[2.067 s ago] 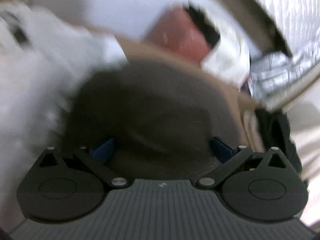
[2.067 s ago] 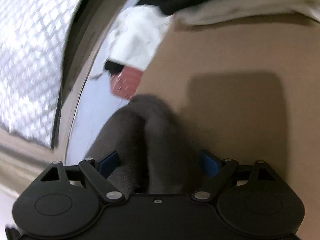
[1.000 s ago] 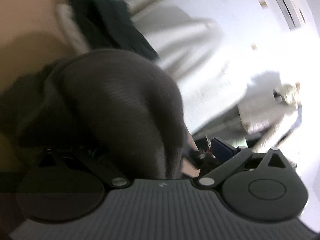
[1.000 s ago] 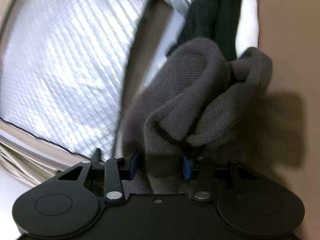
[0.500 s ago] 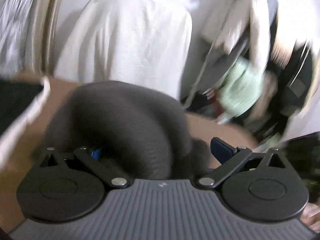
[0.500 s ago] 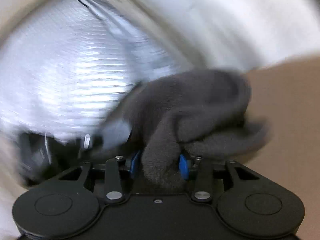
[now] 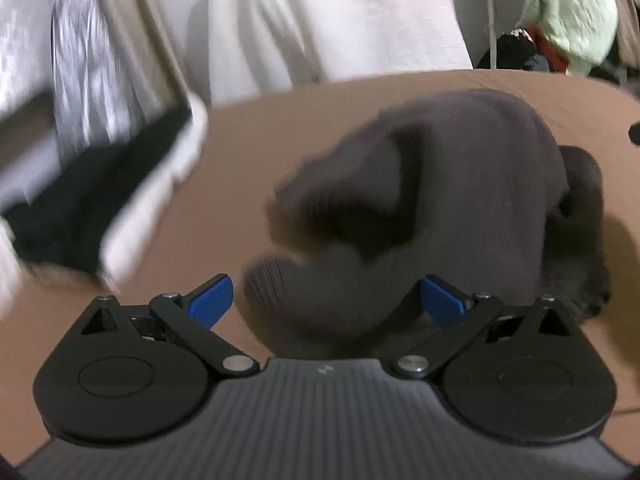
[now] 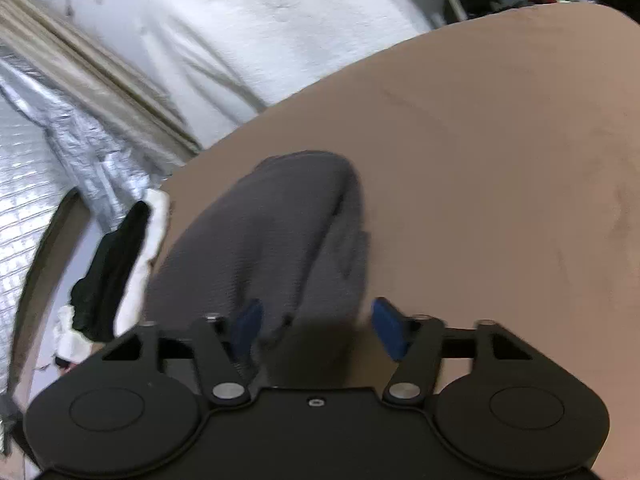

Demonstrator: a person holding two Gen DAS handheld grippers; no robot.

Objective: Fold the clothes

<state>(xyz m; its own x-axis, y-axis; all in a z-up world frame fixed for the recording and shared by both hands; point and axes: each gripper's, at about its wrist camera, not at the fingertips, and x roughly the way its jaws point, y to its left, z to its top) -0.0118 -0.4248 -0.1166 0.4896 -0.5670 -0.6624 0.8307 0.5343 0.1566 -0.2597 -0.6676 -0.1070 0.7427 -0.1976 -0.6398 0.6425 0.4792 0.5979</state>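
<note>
A dark grey knitted garment [image 7: 432, 208] lies bunched on the brown surface [image 7: 240, 152]. My left gripper [image 7: 326, 300] is open, its blue pads [image 7: 210, 300] standing wide on either side of the garment's near fold. In the right wrist view the same grey garment [image 8: 272, 240] lies in a long heap, and my right gripper [image 8: 318, 328] is open with its near end between the blue pads [image 8: 386, 328]. Neither gripper pinches the cloth.
A folded stack of black and white clothes [image 7: 100, 200] lies at the left edge of the surface, also in the right wrist view [image 8: 116, 264]. A white-covered bulk [image 8: 280, 28] and silver quilted material [image 8: 36, 208] stand behind. More clothes [image 7: 568, 12] hang at the far right.
Both grippers held the grey garment shut and swung it around. Now both stand open and the garment lies on the brown surface.
</note>
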